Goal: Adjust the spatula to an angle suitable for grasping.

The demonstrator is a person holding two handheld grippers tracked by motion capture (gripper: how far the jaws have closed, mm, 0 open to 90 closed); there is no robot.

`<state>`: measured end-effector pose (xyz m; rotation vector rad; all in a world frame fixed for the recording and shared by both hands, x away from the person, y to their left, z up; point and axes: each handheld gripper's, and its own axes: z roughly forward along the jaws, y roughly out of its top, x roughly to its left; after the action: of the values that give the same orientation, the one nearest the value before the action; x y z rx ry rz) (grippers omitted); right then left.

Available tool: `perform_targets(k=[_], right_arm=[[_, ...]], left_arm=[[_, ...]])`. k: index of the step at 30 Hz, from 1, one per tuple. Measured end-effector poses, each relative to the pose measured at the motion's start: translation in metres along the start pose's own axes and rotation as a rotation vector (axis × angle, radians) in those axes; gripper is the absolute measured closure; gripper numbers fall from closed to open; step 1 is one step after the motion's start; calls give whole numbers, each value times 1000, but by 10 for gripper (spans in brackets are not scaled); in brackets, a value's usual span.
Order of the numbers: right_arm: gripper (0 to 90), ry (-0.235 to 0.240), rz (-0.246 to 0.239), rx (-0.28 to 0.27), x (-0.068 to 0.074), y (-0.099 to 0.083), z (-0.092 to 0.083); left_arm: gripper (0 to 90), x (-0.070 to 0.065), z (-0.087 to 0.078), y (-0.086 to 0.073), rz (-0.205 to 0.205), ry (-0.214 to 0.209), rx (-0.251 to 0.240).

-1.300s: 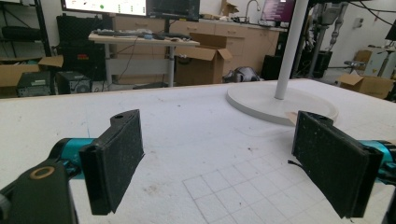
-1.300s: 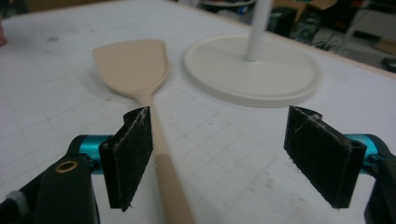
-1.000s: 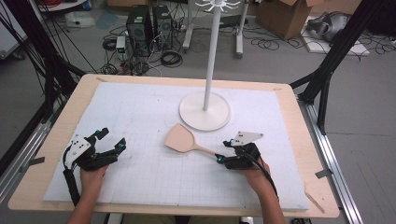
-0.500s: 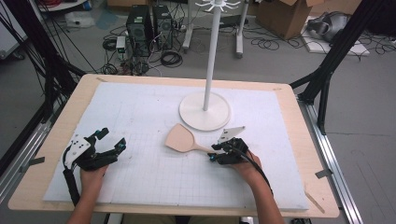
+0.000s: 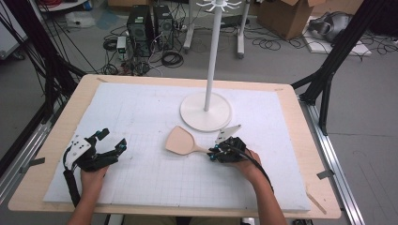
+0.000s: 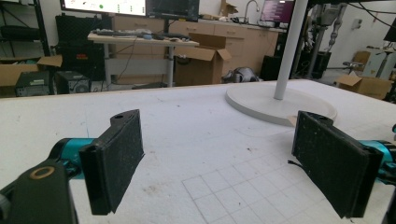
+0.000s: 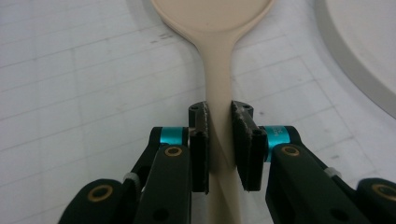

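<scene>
Jaws of the right gripper (image 7: 219, 140) have just clenched the spatula (image 7: 217, 56) handle; left gripper (image 6: 219, 163) jaws released.

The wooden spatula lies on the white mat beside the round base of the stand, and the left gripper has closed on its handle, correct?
Not quite: the right gripper has closed on the handle, not the left. The right gripper view shows its pads pressed on the handle of the spatula. The left gripper stands open over bare mat. The rest holds: the spatula lies on the mat beside the stand's round base.
</scene>
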<state>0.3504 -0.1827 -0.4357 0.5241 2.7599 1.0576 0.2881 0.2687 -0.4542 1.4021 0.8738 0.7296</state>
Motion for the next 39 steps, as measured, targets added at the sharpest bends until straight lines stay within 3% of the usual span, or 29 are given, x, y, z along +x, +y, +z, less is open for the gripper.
perform_targets(k=[6,11,26,32,36,39], right_arm=[[779,53,-42,-18,4,3,-1],[779,149,-103,-20,8,10,1],[778,264,-217,-9,24,26,12],[778,318,-275,33,27,37,22],[778,384,-317,60,30,42,29],[778,397,-353,79,33,48,32]], left_arm=[[168,0,0,0,-1,1,2],[168,0,0,0,-2,0,1],[168,0,0,0,-3,-1,0],[168,1,0,0,-4,-2,0],[168,1,0,0,-5,-2,-1],[168,1,0,0,-7,-2,-3]])
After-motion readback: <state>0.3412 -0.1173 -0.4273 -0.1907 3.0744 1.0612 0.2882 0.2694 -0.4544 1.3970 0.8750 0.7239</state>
